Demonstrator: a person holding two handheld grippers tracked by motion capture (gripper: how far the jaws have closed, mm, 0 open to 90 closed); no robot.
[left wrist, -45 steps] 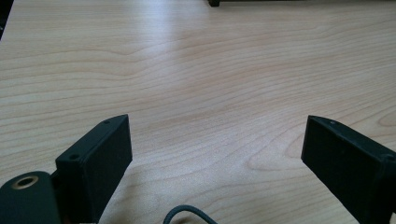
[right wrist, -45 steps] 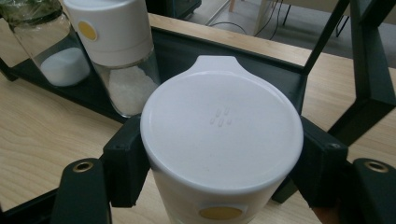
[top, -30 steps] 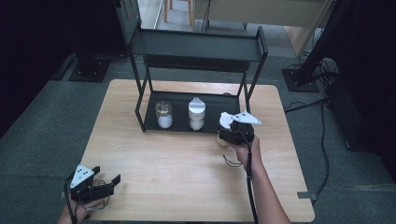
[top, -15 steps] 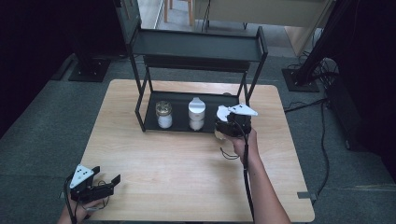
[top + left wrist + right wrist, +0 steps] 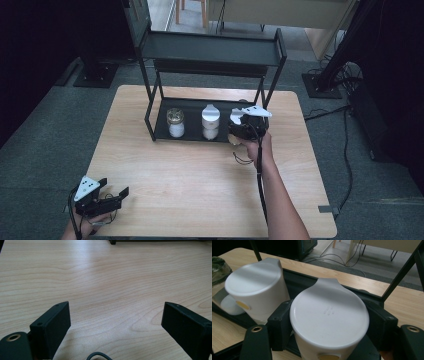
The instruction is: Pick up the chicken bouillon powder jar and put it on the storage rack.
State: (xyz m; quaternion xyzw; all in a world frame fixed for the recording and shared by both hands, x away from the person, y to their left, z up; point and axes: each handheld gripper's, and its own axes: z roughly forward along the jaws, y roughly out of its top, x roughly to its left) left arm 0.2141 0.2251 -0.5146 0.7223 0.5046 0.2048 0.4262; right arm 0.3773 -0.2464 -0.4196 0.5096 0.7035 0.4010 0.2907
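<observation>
A white-lidded jar (image 5: 329,322) is grasped between both jaws of the right gripper (image 5: 246,129), at the right end of the black rack's lower shelf (image 5: 192,136). A second white-lidded jar (image 5: 210,121) is seen just beside it at 9 o'clock, and a gold-lidded glass jar (image 5: 175,122) farther along at 9 o'clock. The left gripper (image 5: 107,199) is held released, jaws wide apart with nothing between them, low over the wooden surface (image 5: 200,190) at 7 o'clock from the rack.

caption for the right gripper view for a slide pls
Right gripper clamped on a white-lidded shaker, beside a matching shaker on the black rack's lower shelf.
</observation>
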